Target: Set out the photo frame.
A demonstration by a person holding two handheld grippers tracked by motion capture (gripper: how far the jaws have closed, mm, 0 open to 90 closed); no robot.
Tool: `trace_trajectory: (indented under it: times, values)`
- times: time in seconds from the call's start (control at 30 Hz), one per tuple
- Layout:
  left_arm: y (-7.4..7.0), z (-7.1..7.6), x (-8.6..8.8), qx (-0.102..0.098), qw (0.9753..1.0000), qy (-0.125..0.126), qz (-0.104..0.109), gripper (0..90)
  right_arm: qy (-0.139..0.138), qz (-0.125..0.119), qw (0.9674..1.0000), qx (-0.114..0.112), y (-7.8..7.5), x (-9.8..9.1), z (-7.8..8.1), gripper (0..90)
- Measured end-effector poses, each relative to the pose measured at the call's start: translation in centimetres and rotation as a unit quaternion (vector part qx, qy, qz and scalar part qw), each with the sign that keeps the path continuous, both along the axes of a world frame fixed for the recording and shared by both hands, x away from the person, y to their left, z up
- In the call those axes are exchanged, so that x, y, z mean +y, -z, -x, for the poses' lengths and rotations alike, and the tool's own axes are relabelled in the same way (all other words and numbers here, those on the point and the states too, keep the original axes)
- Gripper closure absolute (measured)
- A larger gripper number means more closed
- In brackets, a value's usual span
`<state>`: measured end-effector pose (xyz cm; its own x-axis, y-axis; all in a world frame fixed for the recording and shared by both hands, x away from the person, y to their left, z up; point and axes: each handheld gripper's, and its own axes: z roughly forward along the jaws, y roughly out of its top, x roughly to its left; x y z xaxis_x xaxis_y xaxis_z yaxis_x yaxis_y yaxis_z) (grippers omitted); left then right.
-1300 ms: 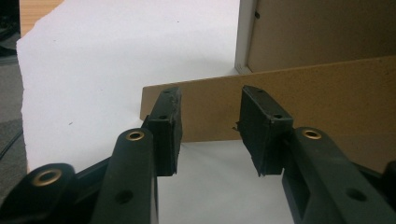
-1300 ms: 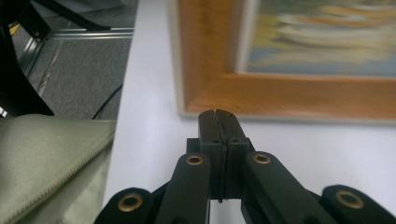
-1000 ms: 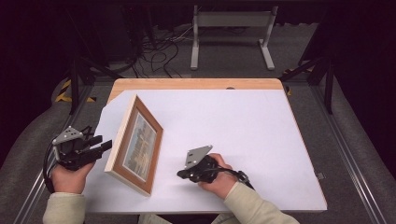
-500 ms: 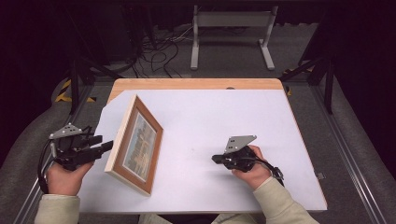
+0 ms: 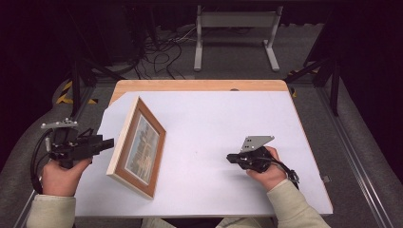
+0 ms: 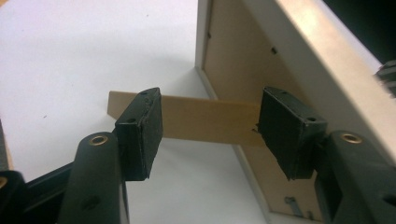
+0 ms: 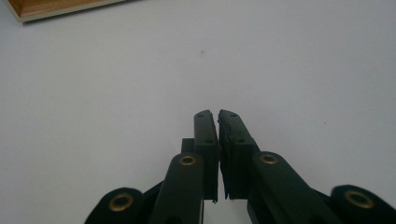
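Note:
A wood-framed picture (image 5: 140,147) stands tilted on the white table top (image 5: 214,118), resting on its rear strut. My left gripper (image 5: 109,141) is held level at the frame's left, behind it. In the left gripper view its jaws (image 6: 210,126) are open and have just been opening. The tan strut (image 6: 205,119) runs across the gap between them, in front of the frame's back (image 6: 233,60). My right gripper (image 5: 229,157) rests on the table well right of the frame. Its jaws (image 7: 218,114) have just been opening to a narrow slit, with nothing between them.
A corner of the frame (image 7: 46,7) lies far ahead of the right gripper. The table's wooden far edge (image 5: 199,85) shows past the white sheet. Cables (image 5: 161,52) and a metal stand (image 5: 233,28) lie on the floor beyond. Bare white surface spreads between the frame and the right hand.
My right hand has drawn away from the frame's lower edge to the right side of the table. The left gripper has risen slightly behind the frame. The frame stays standing.

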<state>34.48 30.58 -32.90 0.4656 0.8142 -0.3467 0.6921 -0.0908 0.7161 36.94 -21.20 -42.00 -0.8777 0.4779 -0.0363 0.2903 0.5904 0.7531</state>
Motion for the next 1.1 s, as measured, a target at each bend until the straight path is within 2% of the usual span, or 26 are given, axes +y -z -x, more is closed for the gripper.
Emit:
trace_trajectory:
  times: [0.3, 0.57, 0.73, 1.0, 1.1]
  values:
    - [-1.8, 0.6, 0.1, -0.013, 0.9997, 0.001, 0.023, 38.6, 0.012, 0.001, 0.9999, 0.003, 0.3, -0.7, -0.2, 85.4]
    - [-3.0, 1.2, -0.3, -0.030, 0.9992, -0.004, 0.026, 37.2, 0.011, 0.004, 0.9999, 0.003, 0.3, -0.5, -0.3, 84.7]
    - [-3.8, 1.5, -1.0, -0.035, 0.9989, 0.004, 0.031, 38.0, 0.010, 0.004, 0.9999, 0.003, 0.4, -0.5, -0.4, 84.2]
    - [-3.7, 1.1, -2.6, -0.030, 0.9988, 0.027, 0.029, 37.2, 0.011, 0.004, 0.9999, 0.004, 0.4, -0.5, -0.4, 83.4]
    - [-3.2, 0.4, -3.3, -0.016, 0.9992, 0.030, 0.021, 37.2, 0.013, 0.004, 0.9999, 0.004, 0.4, -0.6, -0.4, 83.0]
